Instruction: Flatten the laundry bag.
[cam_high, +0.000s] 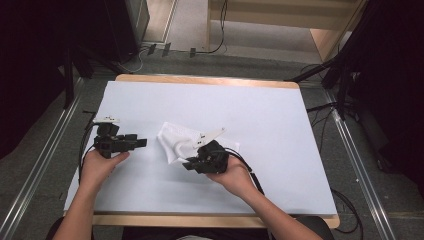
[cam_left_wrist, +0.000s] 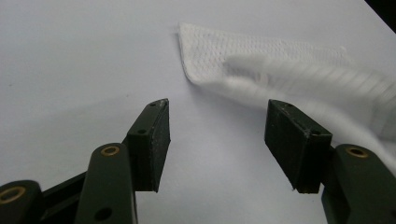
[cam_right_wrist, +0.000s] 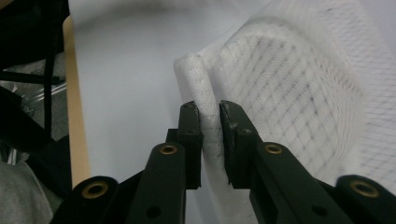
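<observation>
1. Cloth (cam_high: 177, 140): white, mesh-textured, lay crumpled near mid worktop (cam_high: 260, 120), betw. the two grippers. Far part flat on the surface, near edge lifted.
2. R gripper (cam_right_wrist: 210, 121): clenched on a rolled fold of the cloth; pads pressed it from both sides in the right gripper view. Only a narrow gap, filled by the fold.
3. In the high view the R gripper (cam_high: 192, 162) sat at the cloth's near edge. Its tips were hard to make out there: dark body + hand covered them.
4. L gripper (cam_left_wrist: 217, 140): released, jaws wide, nothing betw. them, bare worktop under. Cloth (cam_left_wrist: 261, 60) lay just beyond the tips, no contact visible.
5. In the high view the L gripper (cam_high: 137, 142) was near the worktop's left side, pointed toward the cloth, clearly apart from it.
6. Cloth's right part in the left gripper view was blurred, weave unreadable there.
7. Right gripper view: cloth (cam_right_wrist: 299, 102) ran off frame right, so full extent couldn't be told. Lower part of the fold hidden behind the pads.
</observation>
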